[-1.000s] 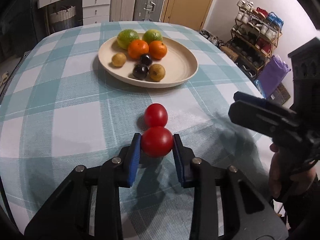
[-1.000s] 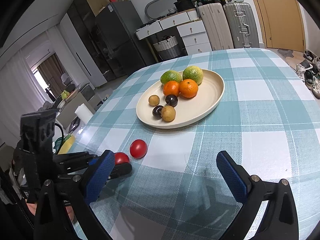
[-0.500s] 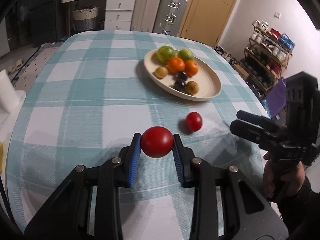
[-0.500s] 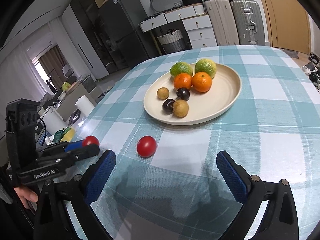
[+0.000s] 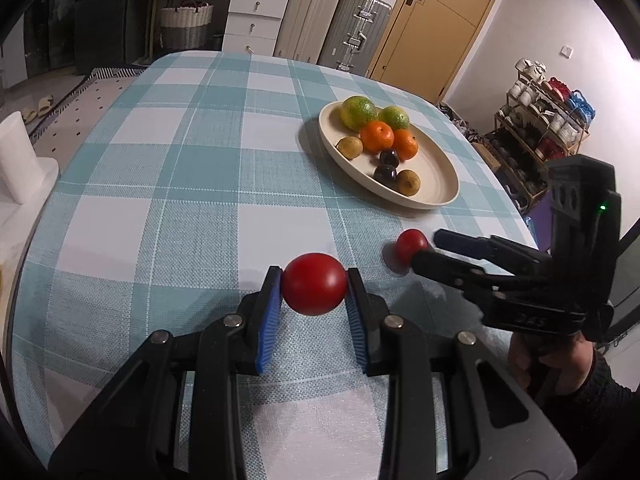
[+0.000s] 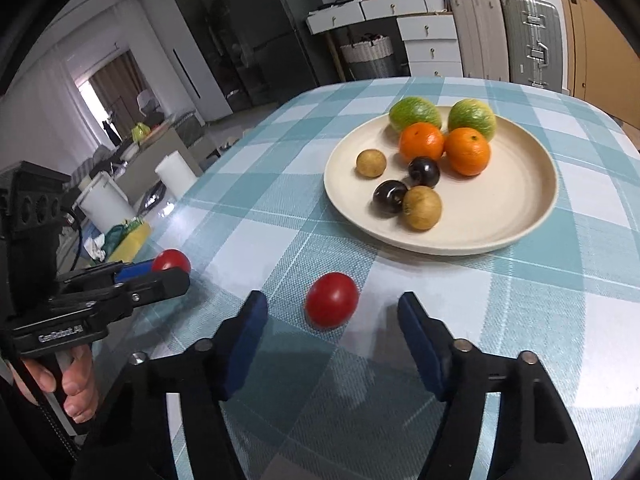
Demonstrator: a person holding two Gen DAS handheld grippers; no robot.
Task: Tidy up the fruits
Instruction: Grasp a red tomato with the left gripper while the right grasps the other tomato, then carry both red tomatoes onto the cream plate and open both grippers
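Note:
My left gripper [image 5: 314, 284] is shut on a red tomato [image 5: 314, 289] and holds it above the checked tablecloth; the pair also shows at the left of the right wrist view [image 6: 171, 261]. A second red tomato [image 6: 332, 299] lies on the cloth between the tips of my open right gripper [image 6: 332, 312], which has not closed on it. In the left wrist view this tomato [image 5: 411, 245] sits at the right gripper's fingertips [image 5: 424, 260]. A cream plate [image 6: 516, 200] beyond holds two green citrus, two oranges, two dark plums and two brown fruits.
The round table's teal checked cloth [image 5: 200, 184] drops off at the left edge. A white roll [image 5: 16, 160] stands beside the table on the left. Drawers, suitcases and a door line the far wall; a shoe rack [image 5: 548, 120] stands at the right.
My left gripper lifted its tomato and drew back left. My right gripper moved in and narrowed, so the second tomato now lies between its fingers.

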